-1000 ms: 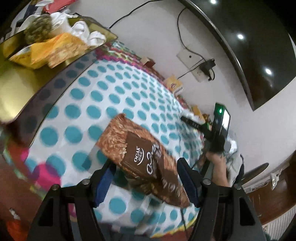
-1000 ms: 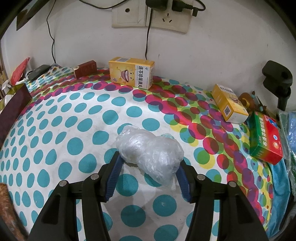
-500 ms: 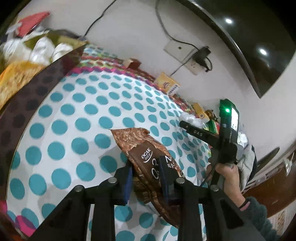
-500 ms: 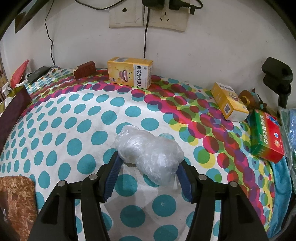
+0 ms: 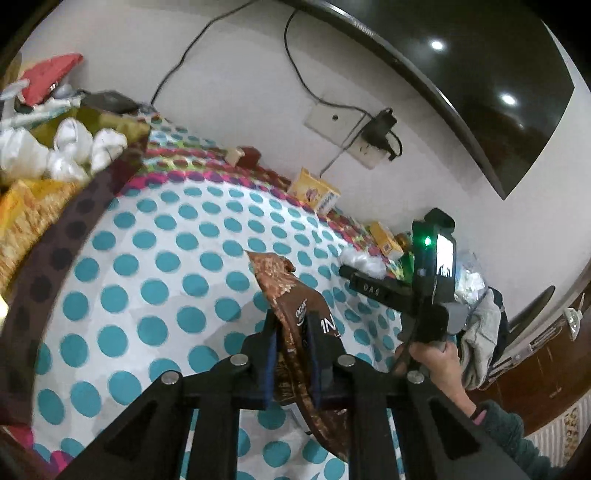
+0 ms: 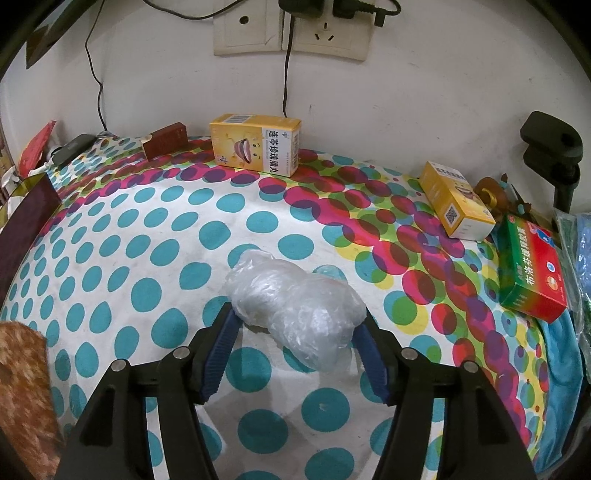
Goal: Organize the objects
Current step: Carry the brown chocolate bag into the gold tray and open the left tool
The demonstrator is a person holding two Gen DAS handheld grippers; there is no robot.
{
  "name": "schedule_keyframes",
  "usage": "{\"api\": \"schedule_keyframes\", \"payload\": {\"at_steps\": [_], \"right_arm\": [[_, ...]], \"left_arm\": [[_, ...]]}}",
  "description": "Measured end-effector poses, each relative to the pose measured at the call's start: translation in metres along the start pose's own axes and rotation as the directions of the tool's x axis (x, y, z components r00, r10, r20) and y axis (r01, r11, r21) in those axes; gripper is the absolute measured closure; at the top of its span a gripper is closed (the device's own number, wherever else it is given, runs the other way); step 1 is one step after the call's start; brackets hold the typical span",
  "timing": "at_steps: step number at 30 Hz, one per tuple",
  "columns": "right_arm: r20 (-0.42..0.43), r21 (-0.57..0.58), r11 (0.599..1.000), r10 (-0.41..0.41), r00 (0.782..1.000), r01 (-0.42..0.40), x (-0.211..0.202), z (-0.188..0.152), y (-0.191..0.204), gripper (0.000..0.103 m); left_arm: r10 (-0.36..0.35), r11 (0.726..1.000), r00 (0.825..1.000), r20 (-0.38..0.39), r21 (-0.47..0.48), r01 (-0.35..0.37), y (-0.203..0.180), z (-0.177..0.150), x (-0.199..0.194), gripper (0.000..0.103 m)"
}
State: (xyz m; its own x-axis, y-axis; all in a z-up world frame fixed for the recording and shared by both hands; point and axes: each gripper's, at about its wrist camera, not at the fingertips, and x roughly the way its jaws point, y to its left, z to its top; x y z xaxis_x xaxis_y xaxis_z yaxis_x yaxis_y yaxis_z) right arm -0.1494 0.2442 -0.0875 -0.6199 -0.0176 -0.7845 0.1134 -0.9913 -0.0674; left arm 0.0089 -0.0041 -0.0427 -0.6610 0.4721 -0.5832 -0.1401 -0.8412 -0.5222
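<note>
My left gripper (image 5: pixel 293 345) is shut on a brown snack packet (image 5: pixel 295 295) and holds it on edge above the dotted tablecloth (image 5: pixel 155 280). The packet's corner also shows at the left edge of the right wrist view (image 6: pixel 22 373). My right gripper (image 6: pixel 295 332) is open around a clear crumpled plastic bag (image 6: pixel 295 308) that lies on the cloth; the pads sit beside it on both sides. The right gripper also shows in the left wrist view (image 5: pixel 373 284), held by a hand.
A dark box (image 5: pixel 55 236) with white bags and a yellow packet stands at the left. Along the wall lie a yellow medicine box (image 6: pixel 255 146), a small brown box (image 6: pixel 164 140), another yellow box (image 6: pixel 456 201) and a green-red box (image 6: pixel 533 275). Cables hang from wall sockets (image 6: pixel 291 27).
My left gripper has closed on the brown packet and lifted it, turning it on edge. The right gripper has stayed around the plastic bag.
</note>
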Motion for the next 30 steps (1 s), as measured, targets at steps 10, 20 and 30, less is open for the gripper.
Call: {"api": "schedule_keyframes", "payload": {"at_steps": [10,20,30], "right_arm": [[-0.003,0.010,1.000,0.002,1.000,-0.002,0.002,0.000,-0.002,0.040],[-0.003,0.012,1.000,0.004,1.000,-0.004,0.002,0.000,-0.002,0.040],[-0.003,0.011,1.000,0.004,1.000,-0.004,0.002,0.001,-0.002,0.040]], "left_arm": [[0.001,0.999,0.997,0.071,0.036,-0.003,-0.007,0.035,-0.025,0.089],[0.095,0.993,0.972,0.213,0.051,-0.108,0.006,0.096,-0.073,0.090],[0.310,0.947,0.918,0.246,0.010,-0.322,0.067,0.147,-0.091,0.090]]}}
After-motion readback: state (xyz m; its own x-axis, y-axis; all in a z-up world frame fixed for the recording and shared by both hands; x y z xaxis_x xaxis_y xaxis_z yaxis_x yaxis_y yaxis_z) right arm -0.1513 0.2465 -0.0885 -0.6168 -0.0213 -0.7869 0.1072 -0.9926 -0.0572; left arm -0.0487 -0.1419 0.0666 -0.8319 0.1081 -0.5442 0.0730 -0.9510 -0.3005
